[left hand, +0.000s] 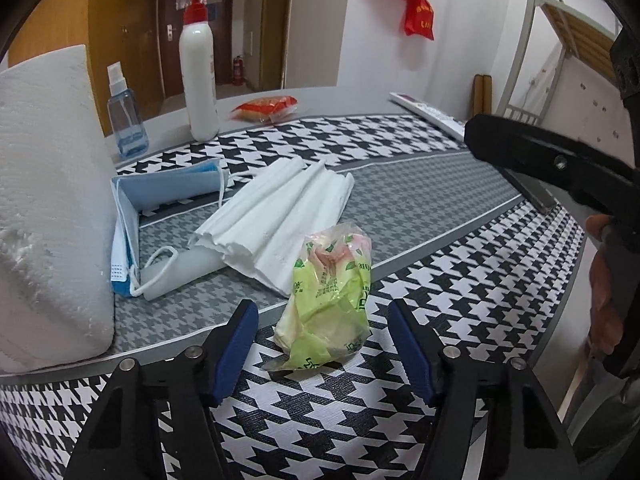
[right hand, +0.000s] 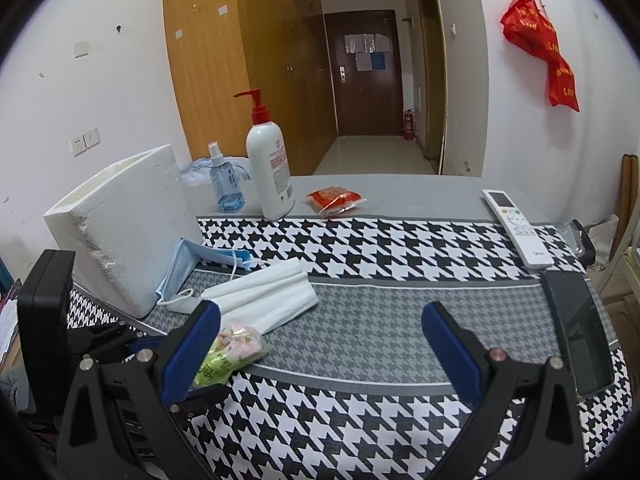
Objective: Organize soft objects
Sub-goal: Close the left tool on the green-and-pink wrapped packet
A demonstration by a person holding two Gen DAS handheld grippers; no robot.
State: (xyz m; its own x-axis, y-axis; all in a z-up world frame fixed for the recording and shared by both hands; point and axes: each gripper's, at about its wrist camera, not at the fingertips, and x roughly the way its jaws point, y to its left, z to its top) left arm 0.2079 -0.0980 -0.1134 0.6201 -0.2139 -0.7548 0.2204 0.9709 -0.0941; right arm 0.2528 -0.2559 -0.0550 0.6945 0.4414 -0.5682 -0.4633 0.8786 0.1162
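Up close, from the left wrist, the left gripper stands partly open, its blue pads either side of a crumpled green plastic packet but clear of it. The packet is translucent with pink inside; its long axis runs away from the tongs toward a folded white tissue stack just beyond. From the right wrist, the right gripper gapes wide over bare houndstooth cloth, holding nothing; only here do the remote control and dark phone show fully.
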